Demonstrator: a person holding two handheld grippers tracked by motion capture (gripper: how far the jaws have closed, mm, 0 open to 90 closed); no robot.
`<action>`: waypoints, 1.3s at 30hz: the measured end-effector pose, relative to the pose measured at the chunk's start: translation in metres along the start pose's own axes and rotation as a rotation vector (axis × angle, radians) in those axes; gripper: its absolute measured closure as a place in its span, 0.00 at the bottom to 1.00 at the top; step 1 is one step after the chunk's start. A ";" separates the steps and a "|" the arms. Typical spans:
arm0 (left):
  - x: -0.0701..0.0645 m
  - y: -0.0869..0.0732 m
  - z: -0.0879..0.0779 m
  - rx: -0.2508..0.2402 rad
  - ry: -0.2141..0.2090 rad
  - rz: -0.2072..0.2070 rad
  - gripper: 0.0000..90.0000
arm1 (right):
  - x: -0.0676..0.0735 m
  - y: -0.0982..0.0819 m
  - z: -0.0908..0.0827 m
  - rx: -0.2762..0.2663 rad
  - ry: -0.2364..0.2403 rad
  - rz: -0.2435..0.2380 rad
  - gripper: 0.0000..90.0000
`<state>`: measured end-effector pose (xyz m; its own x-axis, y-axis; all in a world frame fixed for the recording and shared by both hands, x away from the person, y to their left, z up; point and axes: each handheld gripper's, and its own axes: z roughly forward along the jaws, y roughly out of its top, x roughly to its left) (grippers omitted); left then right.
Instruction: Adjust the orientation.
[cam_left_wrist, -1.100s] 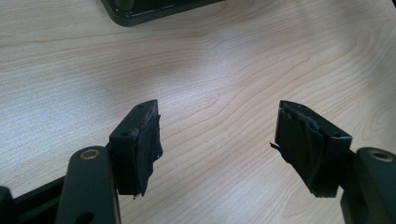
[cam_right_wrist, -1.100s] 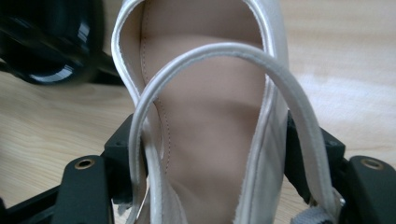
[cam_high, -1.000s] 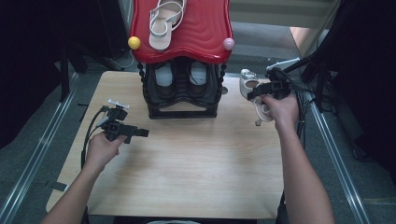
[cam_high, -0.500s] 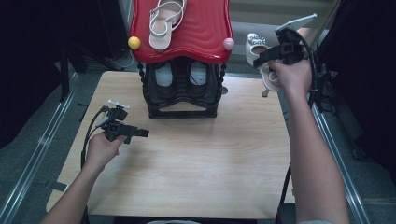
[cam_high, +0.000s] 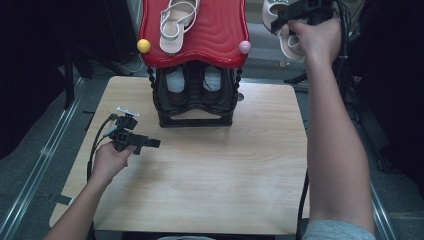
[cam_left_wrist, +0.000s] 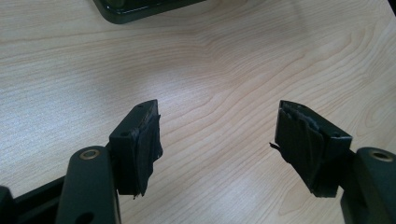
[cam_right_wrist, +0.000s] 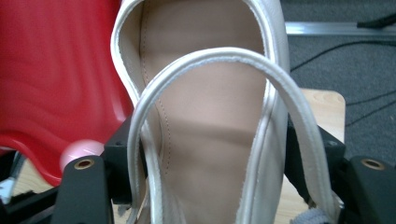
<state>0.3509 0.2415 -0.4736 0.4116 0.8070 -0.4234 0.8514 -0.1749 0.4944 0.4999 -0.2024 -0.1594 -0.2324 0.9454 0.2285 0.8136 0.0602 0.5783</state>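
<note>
A: Where's the sandal?

B: Clamped across its sole between the jaws of the right gripper, held high at the far right, just beside the red shelf top. Its mate lies on that top.

A: And the left gripper?

B: Low over the wooden table at the near left, jaws spread, nothing between them. Dark shoes, I think, sit inside the rack; it's dim there.
</note>
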 end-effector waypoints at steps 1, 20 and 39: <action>0.000 0.000 0.000 0.000 -0.002 -0.001 0.35 | 0.007 0.004 -0.001 -0.002 0.001 -0.005 0.36; 0.002 0.000 -0.004 -0.019 -0.018 -0.001 0.35 | 0.135 0.045 0.040 0.016 -0.003 -0.121 0.35; 0.001 0.000 -0.003 -0.004 -0.020 0.001 0.35 | 0.143 0.036 0.066 -0.005 -0.050 -0.137 0.34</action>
<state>0.3502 0.2444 -0.4720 0.4187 0.7956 -0.4379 0.8497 -0.1731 0.4980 0.5310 -0.0435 -0.1578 -0.3137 0.9434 0.1079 0.7735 0.1880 0.6053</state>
